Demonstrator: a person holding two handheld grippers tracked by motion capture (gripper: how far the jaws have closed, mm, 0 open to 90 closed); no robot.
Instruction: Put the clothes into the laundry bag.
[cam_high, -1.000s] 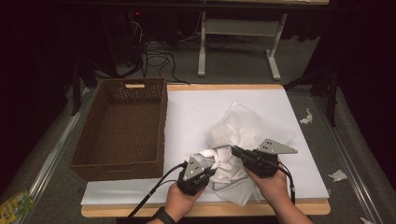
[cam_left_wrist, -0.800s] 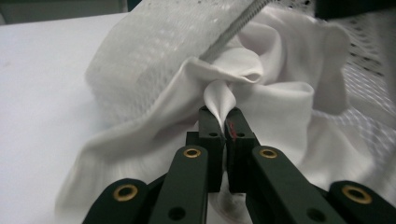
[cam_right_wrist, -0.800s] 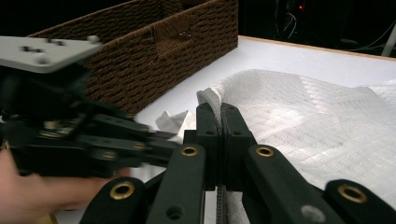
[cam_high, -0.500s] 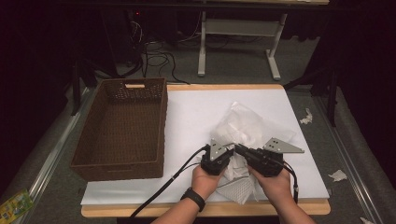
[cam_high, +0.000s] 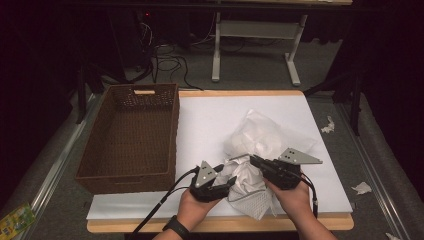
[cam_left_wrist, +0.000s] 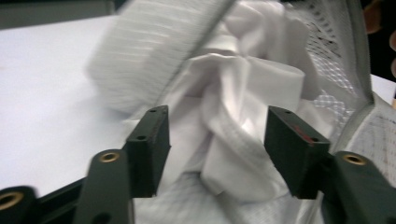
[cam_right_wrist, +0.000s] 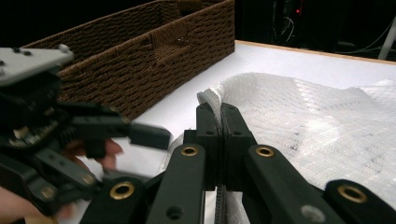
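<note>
**Left gripper released, right kept the bag's edge**

The basket (cam_high: 131, 137) stood well to the left of both tools, apart from the work and with nothing seen inside it.

The left gripper (cam_high: 226, 182) had just been opening. In its own view the jaws stood apart with a bunched fold of white cloth (cam_left_wrist: 233, 116) between them, but the pads were not pressing on it, so it was released. The cloth lay straight ahead of this tool, touching nothing of it that could be seen, with the mesh of the bag (cam_left_wrist: 336, 60) rising to its right.

The bag (cam_high: 265, 140) lay crumpled on the white table (cam_high: 210, 115), running from between the two tools away toward the far side. Its near end, stuffed with cloth, sat directly between the jaws of the two grippers.

The right gripper (cam_high: 256, 161) was clenched on the bag's corded edge (cam_right_wrist: 212, 100), its jaws pressed flat together with the rim pinched upright between them. From this tool the bag spread off to the right and ahead, while the left gripper (cam_right_wrist: 144, 135) hovered just to its left.

The left gripper was the nearer one to the loose cloth, which lay just ahead of its open jaws. By my judgement the coming move would be a short advance straight ahead and a fresh bite on that fold, while the right held the opening steady.
</note>
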